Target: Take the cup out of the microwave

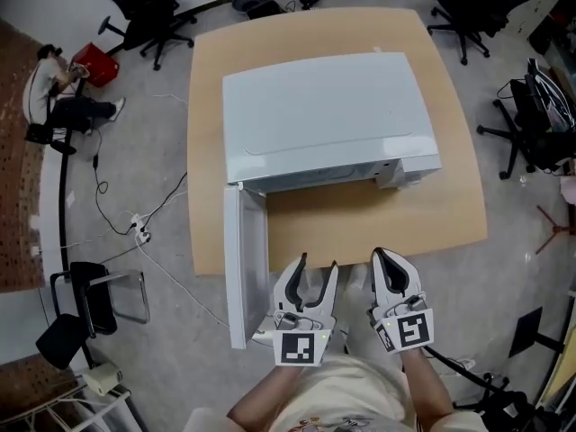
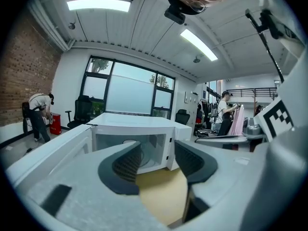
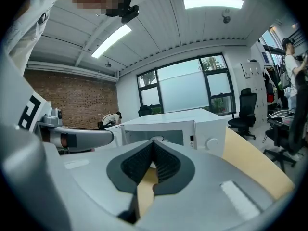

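A white microwave [image 1: 324,115] stands on a wooden table [image 1: 360,214], and its door [image 1: 245,259] is swung open toward me on the left. Through the left gripper view the lit cavity [image 2: 144,146] holds a pale round shape [image 2: 129,142] that I cannot make out clearly as the cup; the right gripper view shows the same shape [image 3: 157,139]. My left gripper [image 1: 317,264] hovers at the table's near edge beside the door with its jaws apart and nothing between them [image 2: 158,153]. Just to its right, my right gripper [image 1: 382,256] has its pads pressed together, holding nothing [image 3: 154,146].
Office chairs [image 1: 144,7] [image 1: 477,7] stand behind the table and another [image 1: 531,124] at the right. A person [image 1: 54,88] crouches on the floor at the far left. Cables [image 1: 135,228] and a black chair [image 1: 90,304] lie left of the open door.
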Demonstrator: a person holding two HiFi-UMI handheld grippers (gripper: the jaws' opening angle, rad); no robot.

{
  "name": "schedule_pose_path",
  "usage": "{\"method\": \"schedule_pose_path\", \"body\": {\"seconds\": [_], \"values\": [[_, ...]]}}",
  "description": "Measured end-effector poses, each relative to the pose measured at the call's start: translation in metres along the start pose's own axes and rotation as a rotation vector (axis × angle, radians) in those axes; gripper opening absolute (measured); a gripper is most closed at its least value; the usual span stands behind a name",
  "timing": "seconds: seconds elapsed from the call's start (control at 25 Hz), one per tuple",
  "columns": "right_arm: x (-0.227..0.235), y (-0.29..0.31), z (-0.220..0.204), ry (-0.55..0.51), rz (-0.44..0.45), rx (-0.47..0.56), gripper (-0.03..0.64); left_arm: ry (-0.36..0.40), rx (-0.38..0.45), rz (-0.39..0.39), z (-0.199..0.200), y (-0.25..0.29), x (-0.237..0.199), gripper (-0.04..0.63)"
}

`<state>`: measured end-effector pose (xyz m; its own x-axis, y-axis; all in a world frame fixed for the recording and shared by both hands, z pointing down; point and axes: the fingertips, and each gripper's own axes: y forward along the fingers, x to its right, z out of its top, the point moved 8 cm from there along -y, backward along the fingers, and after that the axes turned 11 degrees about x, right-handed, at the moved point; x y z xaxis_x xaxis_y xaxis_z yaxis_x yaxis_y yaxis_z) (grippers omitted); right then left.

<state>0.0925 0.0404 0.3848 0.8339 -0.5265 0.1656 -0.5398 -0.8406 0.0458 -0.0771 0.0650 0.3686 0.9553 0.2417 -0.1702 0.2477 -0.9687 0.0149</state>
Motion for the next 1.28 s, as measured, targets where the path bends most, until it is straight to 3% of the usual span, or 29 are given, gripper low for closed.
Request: {"method": "schedule_pose_path", "body": {"seconds": [0.08,0.32,0.72,1.28], "values": [[0.008,0.008,-0.008,0.000,0.004,-0.012,0.008,0.020,0.007,0.036,-0.012,0.015,-0.008,0.306],[0.025,0.029,-0.029,-0.002,0.028,-0.053,0.008,0.007,-0.008,0.088,-0.048,0.066,-0.033,0.392],[0.028,0.053,-0.058,0.022,0.055,-0.084,0.008,0.079,-0.041,0.147,-0.097,0.118,-0.079,0.432],[0.049,0.095,-0.093,0.049,0.046,-0.100,0.008,0.143,-0.075,0.121,-0.133,0.202,-0.110,0.477]]}}
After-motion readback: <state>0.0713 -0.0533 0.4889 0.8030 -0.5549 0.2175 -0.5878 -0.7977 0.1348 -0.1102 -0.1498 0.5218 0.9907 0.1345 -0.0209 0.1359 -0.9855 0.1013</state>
